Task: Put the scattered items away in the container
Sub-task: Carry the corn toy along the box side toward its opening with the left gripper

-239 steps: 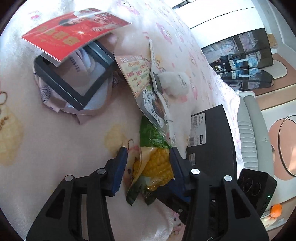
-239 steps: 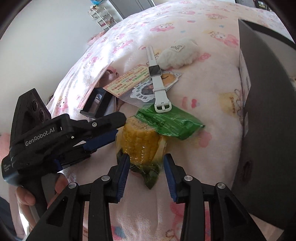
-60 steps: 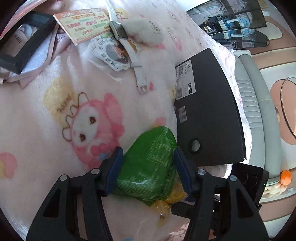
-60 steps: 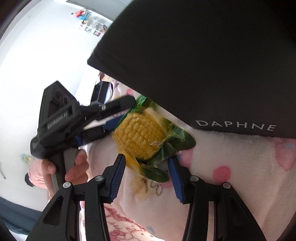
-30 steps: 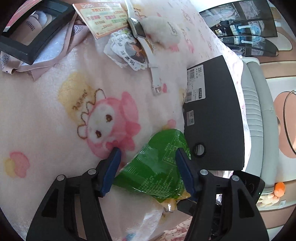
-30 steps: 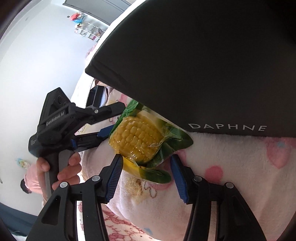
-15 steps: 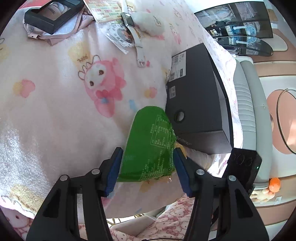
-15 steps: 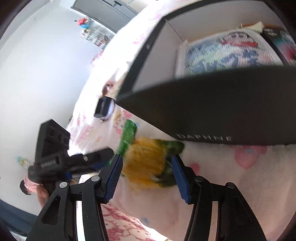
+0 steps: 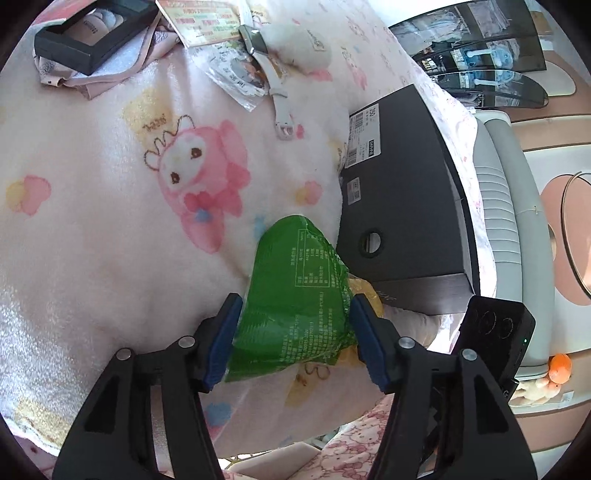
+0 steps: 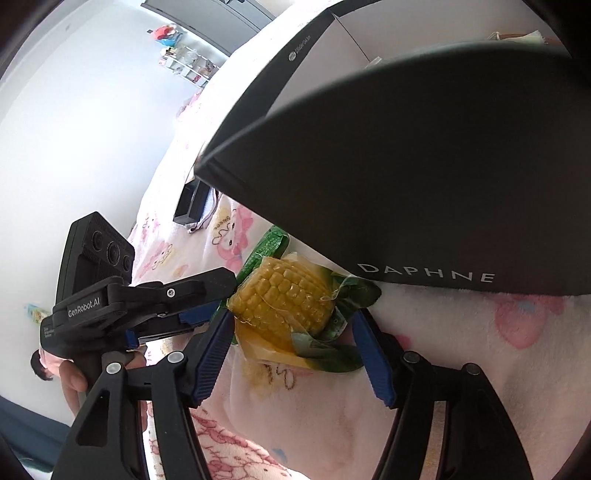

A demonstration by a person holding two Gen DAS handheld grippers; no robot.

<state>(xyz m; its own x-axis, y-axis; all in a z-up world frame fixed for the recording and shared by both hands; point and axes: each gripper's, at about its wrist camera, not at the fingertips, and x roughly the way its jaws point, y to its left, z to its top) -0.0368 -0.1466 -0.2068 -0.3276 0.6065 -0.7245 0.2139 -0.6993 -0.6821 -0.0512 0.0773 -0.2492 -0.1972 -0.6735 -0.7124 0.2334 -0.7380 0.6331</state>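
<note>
A vacuum-packed corn cob in a green and clear packet [image 9: 295,295] is held between both grippers above the pink blanket. My left gripper [image 9: 295,339] is shut on the packet's green end. My right gripper [image 10: 295,354] is shut on the packet [image 10: 284,302] at the yellow cob end. The packet sits just in front of the black Daphne box [image 10: 424,206], below its rim. In the left wrist view the box [image 9: 406,184] lies to the right of the packet.
On the blanket beyond lie a white watch [image 9: 273,77], a printed packet [image 9: 240,74], a fluffy white item [image 9: 299,40], a card [image 9: 203,18] and a black tray on cloth [image 9: 92,33]. The bed edge is near the grippers.
Both grippers have carried the packet along the box's front corner. The right wrist view has dropped, so the box's near wall now hides most of its inside.
</note>
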